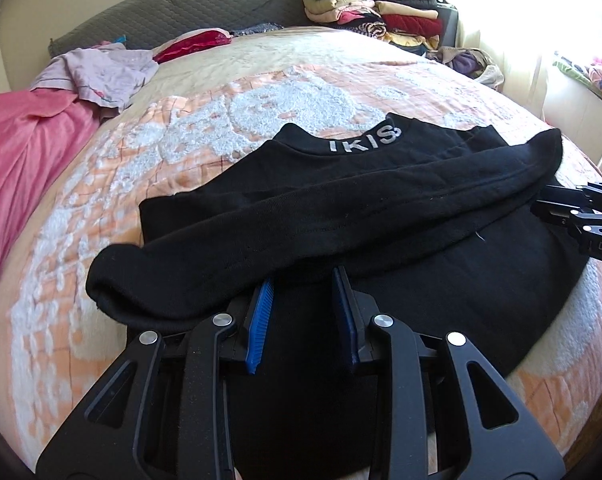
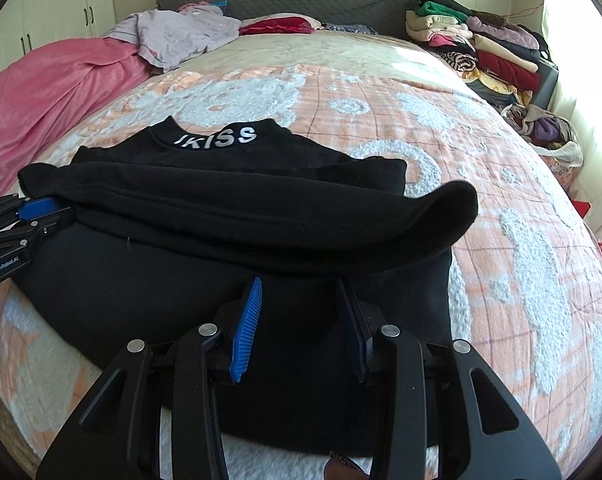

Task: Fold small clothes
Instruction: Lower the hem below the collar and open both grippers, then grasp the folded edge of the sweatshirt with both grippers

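Note:
A small black sweater with white letters on its collar lies flat on the bed, also in the right wrist view. Its sleeves are folded across the chest, one cuff sticking out to the left and the other cuff to the right. My left gripper is open over the sweater's lower body, its tips just below the folded sleeve. My right gripper is open over the lower body too. Each gripper shows at the edge of the other's view, the right and the left.
The bed has an orange and white patterned blanket. A pink cover and a lilac garment lie at the far left. Stacks of folded clothes stand by the grey headboard. A basket of clothes is at the right edge.

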Motion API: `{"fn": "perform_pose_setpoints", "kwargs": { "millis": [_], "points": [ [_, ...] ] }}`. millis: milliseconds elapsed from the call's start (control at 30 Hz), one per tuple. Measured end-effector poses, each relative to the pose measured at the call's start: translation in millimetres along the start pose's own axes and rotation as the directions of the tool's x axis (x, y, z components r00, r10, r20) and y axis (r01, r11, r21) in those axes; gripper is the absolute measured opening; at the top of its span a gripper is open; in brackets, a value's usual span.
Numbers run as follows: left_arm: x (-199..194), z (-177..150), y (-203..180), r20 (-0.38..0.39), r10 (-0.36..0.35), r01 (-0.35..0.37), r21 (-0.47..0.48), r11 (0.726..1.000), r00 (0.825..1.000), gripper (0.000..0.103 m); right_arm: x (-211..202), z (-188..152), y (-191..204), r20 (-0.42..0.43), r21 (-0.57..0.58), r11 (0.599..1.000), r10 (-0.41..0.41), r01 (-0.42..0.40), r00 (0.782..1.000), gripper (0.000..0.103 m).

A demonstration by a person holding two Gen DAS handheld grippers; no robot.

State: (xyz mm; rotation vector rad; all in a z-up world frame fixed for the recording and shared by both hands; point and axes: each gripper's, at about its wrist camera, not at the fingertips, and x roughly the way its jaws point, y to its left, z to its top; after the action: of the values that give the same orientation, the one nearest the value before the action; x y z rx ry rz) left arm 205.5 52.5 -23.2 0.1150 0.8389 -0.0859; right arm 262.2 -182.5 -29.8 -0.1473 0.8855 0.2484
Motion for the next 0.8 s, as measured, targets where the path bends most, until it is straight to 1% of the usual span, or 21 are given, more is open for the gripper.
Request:
{"fn": "perform_pose_setpoints", "kwargs": {
  "millis": [100,200,333,467,600,667,767,800],
  "points": [
    [6,8,2,0.010,0.006,-0.007,0.019,1.000,1.000,0.023,6,6,-2,0.004,0.000,1.000,-0.007,0.007,1.000,0.037],
    [10,14,8,0.025,0.001,-0.001,0.003,1.000,1.000,0.023,12,16,-2,0.008,-0.002,1.000,-0.014,0.014,1.000,0.037],
    [9,21,25,0.053,0.001,0.003,-0.069,0.998,0.999,0.023,16,27,-3,0.020,0.002,1.000,-0.025,0.025,0.999,0.037],
    [-1,28,46,0.088,0.007,0.005,-0.134,0.991,0.996,0.023,17,41,-7,0.045,0.018,0.999,-0.040,0.039,0.998,0.037],
    [-17,32,65,0.128,0.008,0.017,-0.192,0.981,0.992,0.029,15,48,-16,0.062,0.050,0.997,-0.059,0.056,0.996,0.038],
    [-22,32,74,0.136,0.014,0.015,-0.210,0.977,0.991,0.031,10,48,-25,0.074,0.068,0.995,-0.073,0.068,0.995,0.038],
    [-24,28,91,0.127,0.026,0.008,-0.261,0.965,0.992,0.033,5,45,-43,0.082,0.116,0.989,-0.096,0.086,0.992,0.045],
    [-22,26,97,0.116,0.022,0.012,-0.283,0.959,0.993,0.035,4,43,-49,0.081,0.137,0.986,-0.102,0.090,0.991,0.045]
  ]
}}
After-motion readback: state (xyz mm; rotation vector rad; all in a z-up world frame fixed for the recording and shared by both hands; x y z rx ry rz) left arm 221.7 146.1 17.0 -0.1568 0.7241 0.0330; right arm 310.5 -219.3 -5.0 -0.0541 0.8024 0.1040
